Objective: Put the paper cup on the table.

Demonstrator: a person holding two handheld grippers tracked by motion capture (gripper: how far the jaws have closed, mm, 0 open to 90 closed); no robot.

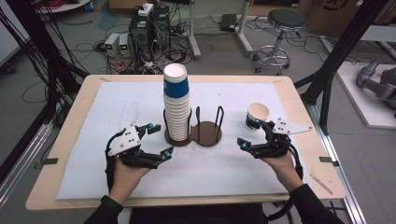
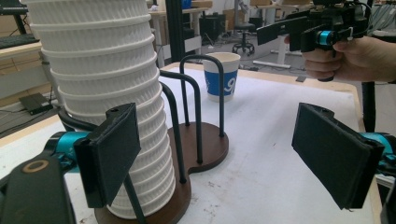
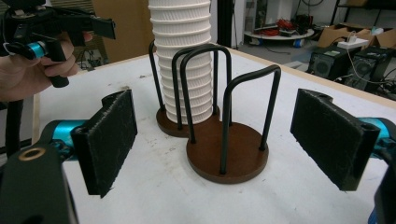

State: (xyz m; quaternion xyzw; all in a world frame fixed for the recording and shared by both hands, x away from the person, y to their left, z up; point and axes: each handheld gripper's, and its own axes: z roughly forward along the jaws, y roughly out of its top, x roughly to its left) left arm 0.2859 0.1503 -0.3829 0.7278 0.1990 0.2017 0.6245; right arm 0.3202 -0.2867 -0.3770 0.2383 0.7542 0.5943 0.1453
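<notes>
**Cup stack parked in the holder, both tools idle**

Cup stack (image 1: 177,103) sits in the left bay of the brown 2-bay holder (image 1: 207,134), roughly mid-worktop. It's mostly ribbed white cups, with a blue-banded cup on top. The black wire loops hug the lower part of the stack, and the right bay has nothing in it.

A single blue-and-white cup (image 1: 257,115) stands upright on the white mat (image 1: 130,107), off to the right of the holder and apart from it.

Left tool (image 1: 158,140) hangs just left of the holder with its jaws spread and nothing between them. In the left gripper view the stack is right behind one pad but not pinched. Right tool (image 1: 254,135) is also released, sitting just in front of the lone cup without gripping it. The worktop (image 1: 70,121) is light wood around the mat.
</notes>
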